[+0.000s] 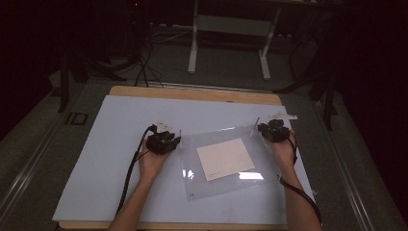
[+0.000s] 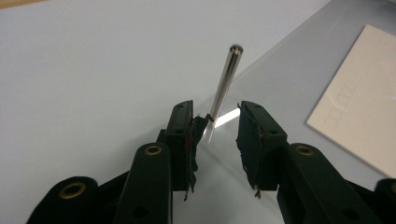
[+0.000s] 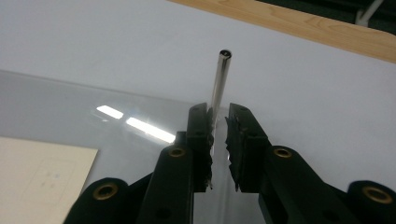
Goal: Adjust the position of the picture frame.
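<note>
My left tongs (image 2: 217, 133) stand partly open around a slim metal pin (image 2: 225, 84) that rises from the far left corner of the clear sheet (image 1: 226, 159). The pin leans close against the left pad (image 2: 198, 130), touching or nearly so, while the right pad stands clear of it, so nothing is clamped. My right tongs (image 3: 219, 135) are narrower: a second metal pin (image 3: 219, 84) stands in the slim gap at the sheet's far right corner, close along the left pad, and I cannot tell whether both pads press on it.

In the high view my left tongs (image 1: 163, 140) sit at the sheet's far left corner and my right tongs (image 1: 273, 130) at its far right corner, each hand behind them. The clear sheet lies flat, slightly turned, on the white tabletop (image 1: 96, 159), right of the middle. A cream card (image 1: 225, 159) lies in the middle of the sheet. A small metal stud (image 1: 192, 196) shows at the sheet's near left corner. The tabletop's wooden edge (image 1: 192, 94) runs along the far side.
</note>
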{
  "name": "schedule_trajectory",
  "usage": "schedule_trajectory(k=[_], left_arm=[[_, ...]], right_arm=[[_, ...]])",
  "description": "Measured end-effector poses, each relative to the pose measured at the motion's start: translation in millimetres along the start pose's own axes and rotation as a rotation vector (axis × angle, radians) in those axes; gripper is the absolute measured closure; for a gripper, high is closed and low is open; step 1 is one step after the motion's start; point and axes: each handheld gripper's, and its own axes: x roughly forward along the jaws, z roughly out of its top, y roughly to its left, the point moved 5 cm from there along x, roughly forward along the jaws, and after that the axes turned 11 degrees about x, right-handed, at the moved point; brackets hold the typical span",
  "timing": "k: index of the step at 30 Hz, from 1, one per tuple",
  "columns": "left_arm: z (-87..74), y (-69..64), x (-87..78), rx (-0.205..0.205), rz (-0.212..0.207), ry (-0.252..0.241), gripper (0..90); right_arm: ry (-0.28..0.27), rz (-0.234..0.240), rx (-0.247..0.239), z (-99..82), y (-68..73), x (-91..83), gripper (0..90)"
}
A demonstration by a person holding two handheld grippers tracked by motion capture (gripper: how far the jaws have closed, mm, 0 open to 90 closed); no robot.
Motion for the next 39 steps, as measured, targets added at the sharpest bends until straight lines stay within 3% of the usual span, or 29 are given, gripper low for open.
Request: schedule_trajectory(k=[2,4,5,7,13,17,21,27,30,33,39], left_arm=[[3.0,1.0,4.7,-0.013,-0.015,-0.022,68.4],[5.7,-2.0,9.5,0.007,-0.025,-0.019,73.6],[6.8,-4.6,11.0,0.023,-0.021,-0.016,79.6],[8.1,-7.6,11.6,0.054,0.018,-0.001,83.4],[6.3,-8.1,16.1,0.023,0.008,-0.003,79.9],[3.4,-6.6,22.3,0.002,0.000,-0.004,82.4],[3.7,-6.7,24.5,-0.013,0.002,-0.011,82.8],[3.1,-6.4,25.2,-0.032,0.003,-0.017,82.8],[2.4,-3.5,25.3,-0.060,-0.024,-0.027,83.5],[2.0,-1.8,25.7,-0.091,-0.042,-0.038,82.8],[1.6,2.4,25.2,-0.107,-0.087,-0.040,82.6]], right_arm=[[-0.005,0.002,0.018,2.5,-1.2,1.3,79.2],[-0.002,-0.004,0.025,4.2,-1.9,4.0,78.9],[-0.003,-0.006,0.025,5.3,-2.1,5.5,78.8],[-0.005,-0.003,0.028,7.8,-1.9,9.2,78.0],[0.007,-0.008,0.037,14.2,3.6,24.3,78.5],[0.016,-0.036,0.037,11.8,6.3,34.9,80.7],[0.020,-0.020,0.095,8.9,2.4,40.3,84.0],[0.029,-0.030,0.090,7.7,3.1,42.9,84.6],[0.051,-0.030,0.086,8.3,3.2,42.6,85.2],[0.061,-0.011,0.123,8.7,1.7,41.5,84.9],[0.078,0.018,0.159,9.0,0.7,33.2,84.0]])
